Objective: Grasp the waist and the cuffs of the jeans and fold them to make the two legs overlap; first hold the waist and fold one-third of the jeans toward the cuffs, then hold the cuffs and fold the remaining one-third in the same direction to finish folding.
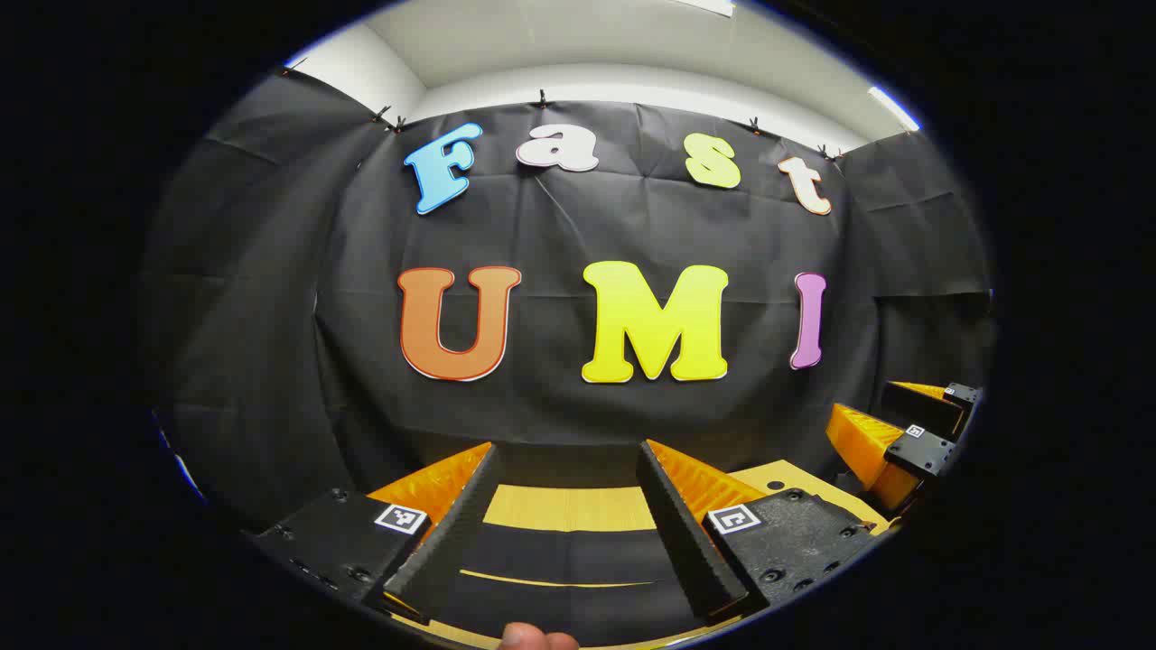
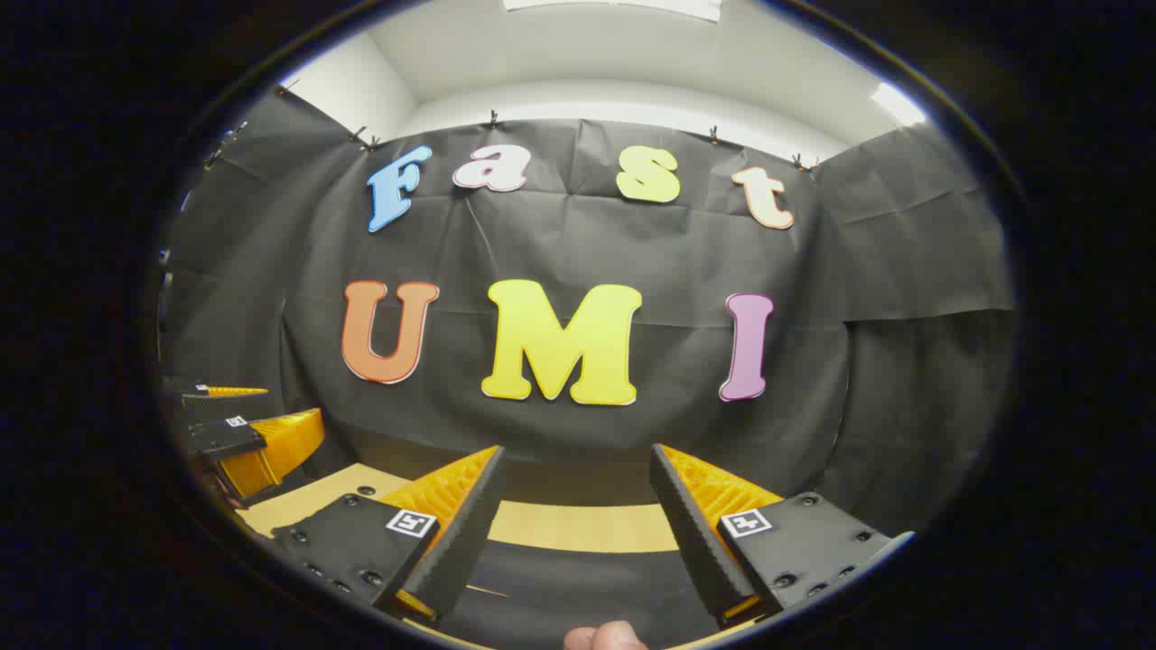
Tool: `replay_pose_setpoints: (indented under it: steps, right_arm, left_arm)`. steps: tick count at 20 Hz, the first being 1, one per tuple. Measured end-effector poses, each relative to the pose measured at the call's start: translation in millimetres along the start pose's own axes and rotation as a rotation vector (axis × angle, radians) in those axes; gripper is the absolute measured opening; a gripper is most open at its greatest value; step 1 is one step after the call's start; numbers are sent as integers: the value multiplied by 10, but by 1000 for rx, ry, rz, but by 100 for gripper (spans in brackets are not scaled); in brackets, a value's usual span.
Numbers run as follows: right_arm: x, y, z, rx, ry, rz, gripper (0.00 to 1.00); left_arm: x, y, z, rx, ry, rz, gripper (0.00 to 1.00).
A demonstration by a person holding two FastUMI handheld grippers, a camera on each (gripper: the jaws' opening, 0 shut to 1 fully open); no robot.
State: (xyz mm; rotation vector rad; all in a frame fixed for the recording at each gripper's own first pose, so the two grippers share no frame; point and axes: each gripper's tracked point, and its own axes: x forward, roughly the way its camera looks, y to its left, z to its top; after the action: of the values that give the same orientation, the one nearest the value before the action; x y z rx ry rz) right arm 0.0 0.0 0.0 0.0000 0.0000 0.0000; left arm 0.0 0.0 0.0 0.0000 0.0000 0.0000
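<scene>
In the left gripper view, a fingertip (image 1: 539,638) shows at 6 o'clock on the very edge, and just above it the left tongs (image 1: 567,519) stand wide open with nothing between their fingers. Between and beyond those fingers lies a dark cloth in flat layers, apparently the jeans (image 1: 564,564), with a thin pale line crossing it; I cannot tell waist from cuffs. Past the cloth runs a strip of the wooden counter (image 1: 569,507), and behind that hangs the black wall cloth (image 1: 578,226). At 3 o'clock in this view the other tool appears farther off, over the counter's right part. In the right gripper view, a fingertip (image 2: 607,636) again sits at 6 o'clock, and the right tongs (image 2: 578,519) are spread wide apart and hold nothing. The same dark cloth (image 2: 578,587) lies between their fingers, with the counter (image 2: 582,526) showing as a pale band beyond it and the wall cloth (image 2: 578,253) behind. At 9 o'clock here the left tool shows farther off, its fingers apart, above the counter's edge.
</scene>
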Motion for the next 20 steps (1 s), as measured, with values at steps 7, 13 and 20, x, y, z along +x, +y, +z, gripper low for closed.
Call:
replay_pose_setpoints:
  steps: [7, 13, 20]
  right_arm:
    - [17, -162, -53, 4, 10, -12, 98]
    - [50, -352, -84, 2, 16, -30, 98]
    - [137, -700, -173, -1, 34, -53, 98]
  left_arm:
    - [19, -131, -24, 10, 10, -20, 88]
    - [51, -188, -65, 8, 22, -17, 97]
    - [189, -37, -173, 1, 40, 8, 97]
